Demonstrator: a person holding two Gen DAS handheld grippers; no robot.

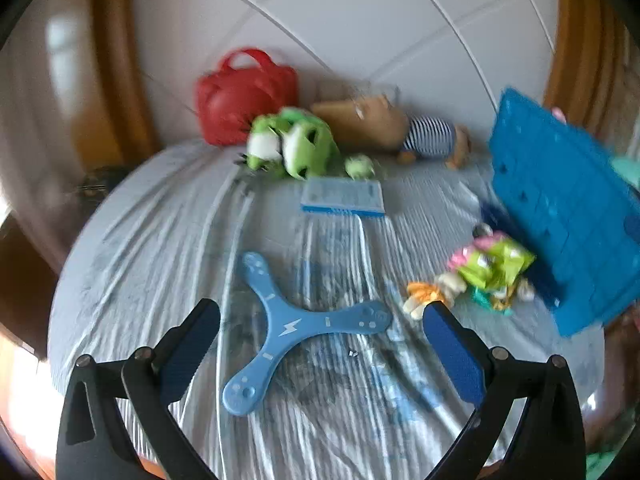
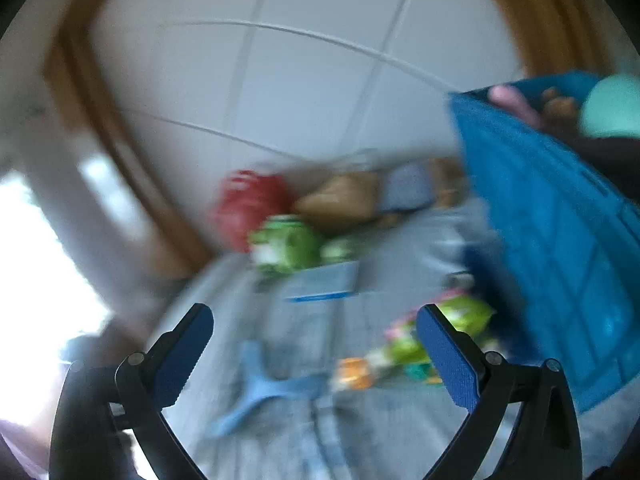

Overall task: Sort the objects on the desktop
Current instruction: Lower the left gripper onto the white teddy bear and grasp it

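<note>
A blue three-armed boomerang (image 1: 296,330) lies on the grey cloth, right in front of my open, empty left gripper (image 1: 320,316). Green and pink snack packets (image 1: 490,266) and a small orange toy (image 1: 420,296) lie to its right. A blue-edged booklet (image 1: 343,197) lies farther back. A green frog plush (image 1: 292,144), a red bag (image 1: 244,94) and a striped doll (image 1: 424,136) sit at the back. A blue crate (image 1: 560,216) stands tilted at the right. My right gripper (image 2: 316,326) is open and empty, above the blurred boomerang (image 2: 260,392) and packets (image 2: 460,316). The crate (image 2: 560,240) shows beside it.
The cloth-covered table (image 1: 160,240) is round, with its edge curving along the left and front. A white tiled floor (image 1: 360,20) and wooden frames lie beyond. A hand (image 2: 516,104) grips the crate's top rim in the right wrist view.
</note>
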